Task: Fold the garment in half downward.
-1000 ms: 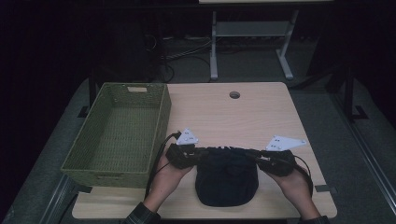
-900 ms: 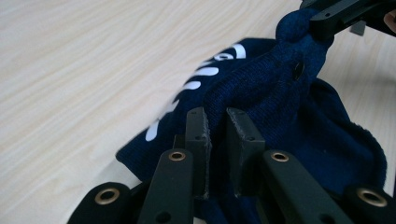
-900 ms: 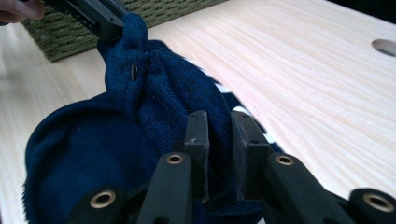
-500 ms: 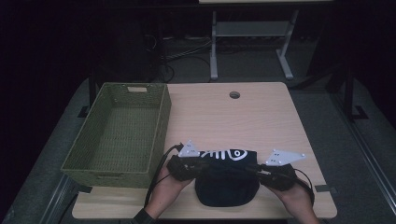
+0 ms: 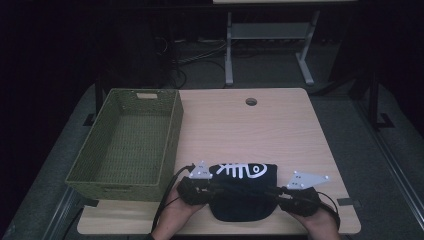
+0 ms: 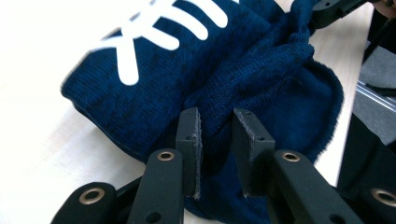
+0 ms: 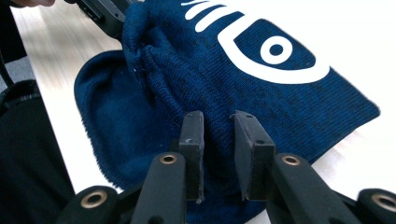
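Lab/test setup: a light wood desk w/ cable grommet hole is lit amid dark surroundings; loose cables and a metal desk frame are seen on grey carpet behind.

High view: dim, dark surround; pale wooden tabletop lit from above, soft shadow beside the olive woven basket. Gripper views: bright; tabletop overexposed near the navy knitted hat with white fish-bone print, knit sharp, far corners blurred.
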`<act>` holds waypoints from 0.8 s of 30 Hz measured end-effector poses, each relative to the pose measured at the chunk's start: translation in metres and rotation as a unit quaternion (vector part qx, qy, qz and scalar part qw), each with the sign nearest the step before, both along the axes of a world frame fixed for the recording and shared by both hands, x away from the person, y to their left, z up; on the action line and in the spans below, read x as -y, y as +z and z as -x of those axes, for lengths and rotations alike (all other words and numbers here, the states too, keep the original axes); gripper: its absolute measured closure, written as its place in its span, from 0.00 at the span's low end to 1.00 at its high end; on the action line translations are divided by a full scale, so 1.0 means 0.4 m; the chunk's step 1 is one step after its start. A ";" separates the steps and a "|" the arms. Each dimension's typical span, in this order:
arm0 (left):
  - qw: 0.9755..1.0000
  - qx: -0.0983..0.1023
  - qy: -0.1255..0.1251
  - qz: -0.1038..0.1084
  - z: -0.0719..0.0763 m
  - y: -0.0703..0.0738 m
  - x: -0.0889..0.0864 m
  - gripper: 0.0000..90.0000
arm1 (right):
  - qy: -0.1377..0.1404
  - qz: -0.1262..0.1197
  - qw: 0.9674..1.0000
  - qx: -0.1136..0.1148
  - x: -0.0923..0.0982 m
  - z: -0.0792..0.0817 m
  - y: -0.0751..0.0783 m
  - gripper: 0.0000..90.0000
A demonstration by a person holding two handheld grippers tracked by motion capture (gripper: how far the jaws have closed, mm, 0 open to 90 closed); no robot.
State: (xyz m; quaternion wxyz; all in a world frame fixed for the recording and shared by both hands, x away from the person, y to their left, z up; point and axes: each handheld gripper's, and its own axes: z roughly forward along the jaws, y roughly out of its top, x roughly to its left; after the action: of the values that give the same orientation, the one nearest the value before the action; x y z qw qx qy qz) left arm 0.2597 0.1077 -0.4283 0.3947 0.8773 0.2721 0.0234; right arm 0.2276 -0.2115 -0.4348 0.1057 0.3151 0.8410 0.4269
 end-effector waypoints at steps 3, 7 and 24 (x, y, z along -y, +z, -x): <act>1.000 -0.003 -0.003 0.000 0.010 -0.002 -0.004 0.80 | 0.007 0.002 1.000 -0.004 -0.001 0.015 -0.002 0.78; 1.000 -0.009 -0.008 0.009 0.016 0.007 -0.010 0.77 | 0.010 -0.009 1.000 -0.001 0.005 0.031 0.004 0.71; 0.999 0.042 0.000 0.034 -0.002 0.128 -0.046 0.87 | -0.024 -0.047 0.998 0.019 0.061 -0.007 0.060 0.81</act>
State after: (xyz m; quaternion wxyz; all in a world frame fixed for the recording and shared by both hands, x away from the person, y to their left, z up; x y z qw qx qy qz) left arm 0.2606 0.1261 -0.3771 0.4357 0.8614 0.2562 0.0507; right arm 0.2305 -0.2360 -0.4107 0.1169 0.3318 0.8103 0.4687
